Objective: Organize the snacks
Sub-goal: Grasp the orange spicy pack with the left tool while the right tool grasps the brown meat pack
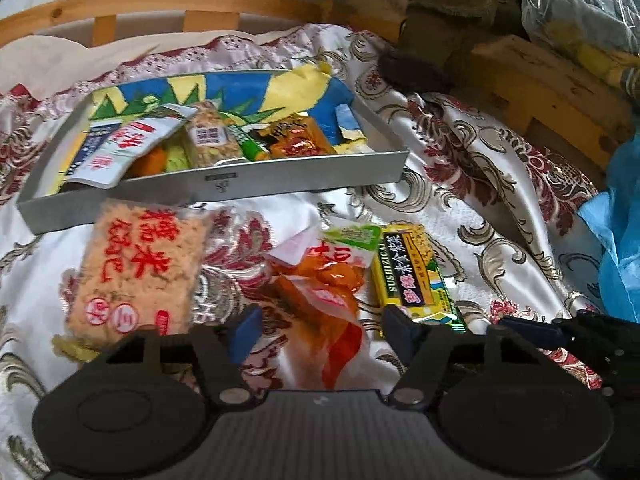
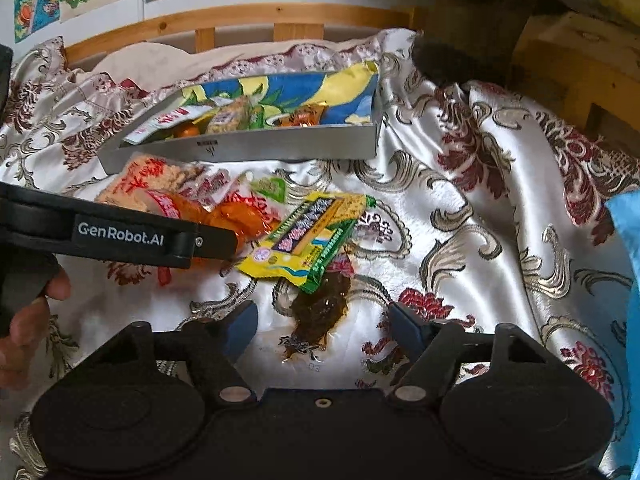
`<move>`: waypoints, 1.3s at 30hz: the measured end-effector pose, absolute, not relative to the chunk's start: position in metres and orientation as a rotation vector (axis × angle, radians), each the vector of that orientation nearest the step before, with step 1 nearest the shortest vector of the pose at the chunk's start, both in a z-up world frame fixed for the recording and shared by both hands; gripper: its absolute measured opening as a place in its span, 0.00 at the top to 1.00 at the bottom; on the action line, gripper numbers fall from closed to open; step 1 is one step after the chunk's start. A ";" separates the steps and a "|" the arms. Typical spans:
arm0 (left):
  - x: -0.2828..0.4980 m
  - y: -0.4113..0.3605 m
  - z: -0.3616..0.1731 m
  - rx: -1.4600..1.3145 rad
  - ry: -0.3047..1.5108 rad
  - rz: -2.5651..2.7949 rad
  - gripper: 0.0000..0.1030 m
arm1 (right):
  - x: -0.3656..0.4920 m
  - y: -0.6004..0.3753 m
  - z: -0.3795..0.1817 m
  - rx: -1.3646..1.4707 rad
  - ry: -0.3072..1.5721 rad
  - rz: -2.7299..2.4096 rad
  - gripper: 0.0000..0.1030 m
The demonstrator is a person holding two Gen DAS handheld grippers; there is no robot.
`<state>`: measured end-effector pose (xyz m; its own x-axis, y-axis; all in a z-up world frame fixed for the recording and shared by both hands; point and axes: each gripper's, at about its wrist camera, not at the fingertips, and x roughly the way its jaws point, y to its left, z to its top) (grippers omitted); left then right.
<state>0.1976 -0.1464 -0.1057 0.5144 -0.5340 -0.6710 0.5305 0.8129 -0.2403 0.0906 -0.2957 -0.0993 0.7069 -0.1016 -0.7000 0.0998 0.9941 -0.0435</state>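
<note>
A grey tray holds several snack packs; it also shows in the right wrist view. In front of it on the cloth lie a rice cracker pack, an orange snack pouch and a yellow-green bar pack. My left gripper is open around the orange pouch, touching nothing I can tell. My right gripper is open over a clear pack of dark brown snack. The yellow-green pack lies just beyond it. The left gripper's arm crosses the right wrist view.
A patterned satin cloth covers the bed. A wooden headboard rail runs behind the tray. Wooden furniture and plastic bags stand at the right. Blue fabric is at the right edge.
</note>
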 end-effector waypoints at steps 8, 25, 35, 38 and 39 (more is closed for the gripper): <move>0.210 -0.157 -0.114 -0.019 0.815 -0.635 0.46 | 0.104 -0.296 -0.109 -0.012 0.768 -0.124 0.31; 0.171 -0.136 -0.106 -0.064 0.854 -0.537 0.54 | 0.094 -0.275 -0.103 -0.124 0.808 -0.147 0.53; 0.120 -0.108 -0.091 -0.110 0.870 -0.451 0.54 | 0.041 -0.246 -0.093 -0.440 0.742 -0.172 0.54; 0.110 -0.104 -0.085 -0.125 0.861 -0.437 0.54 | 0.023 -0.241 -0.081 -0.437 0.694 -0.174 0.54; 0.107 -0.102 -0.082 -0.129 0.852 -0.434 0.55 | 0.018 -0.239 -0.077 -0.438 0.669 -0.173 0.54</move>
<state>0.1067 -0.1020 -0.0819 0.5772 -0.4209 -0.6998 0.3191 0.9051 -0.2811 0.0177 -0.2389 -0.0773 0.7743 -0.2930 -0.5609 0.0162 0.8952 -0.4454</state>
